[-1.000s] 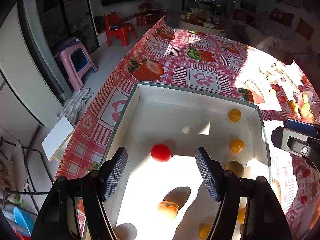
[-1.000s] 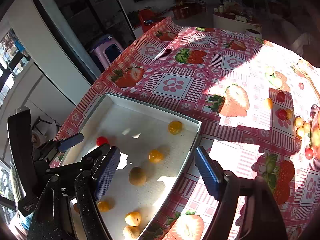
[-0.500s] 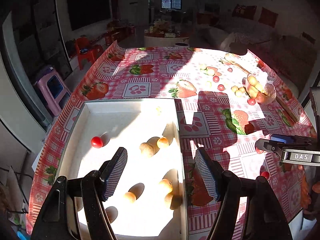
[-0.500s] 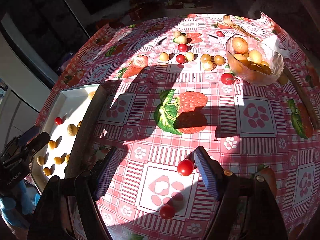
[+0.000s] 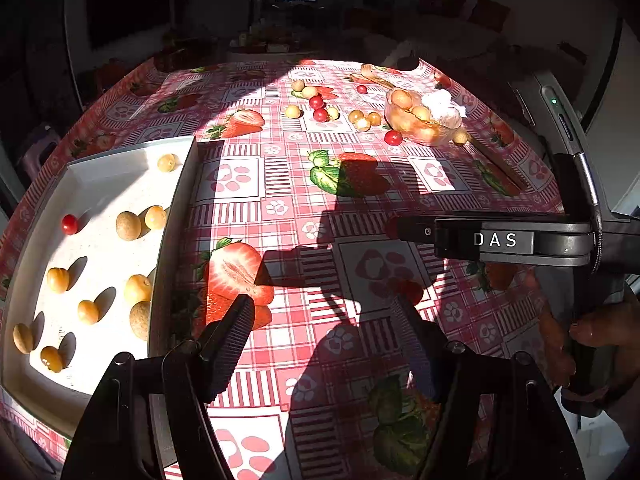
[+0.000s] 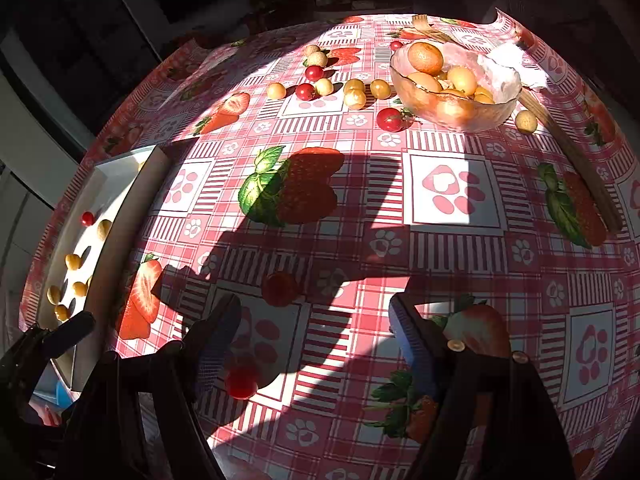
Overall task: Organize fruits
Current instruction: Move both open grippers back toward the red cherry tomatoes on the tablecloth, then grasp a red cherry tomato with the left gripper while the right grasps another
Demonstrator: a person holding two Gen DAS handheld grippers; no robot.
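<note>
A white tray (image 5: 100,184) at the left holds several yellow fruits (image 5: 128,225) and one red cherry tomato (image 5: 69,224). My left gripper (image 5: 322,306) is open over the checked tablecloth just right of the tray, nothing between its fingers. A red tomato (image 5: 410,292) lies in shadow by its right fingertip. My right gripper (image 6: 316,304) hangs open low over the cloth, empty. One red tomato (image 6: 280,289) lies just ahead of it. Another tomato (image 6: 241,382) sits beside its left finger (image 6: 220,332).
A glass bowl (image 6: 496,116) of yellow and orange fruits stands at the far right. Loose yellow fruits (image 6: 355,99) and red tomatoes (image 6: 390,119) lie beside it. A wooden stick (image 6: 576,160) lies along the right. The tray's rim (image 6: 120,216) stands at the left.
Both grippers have swung from above the tray to the right, out over the tablecloth. The right one has come down close to two red tomatoes. Neither has gripped anything.
</note>
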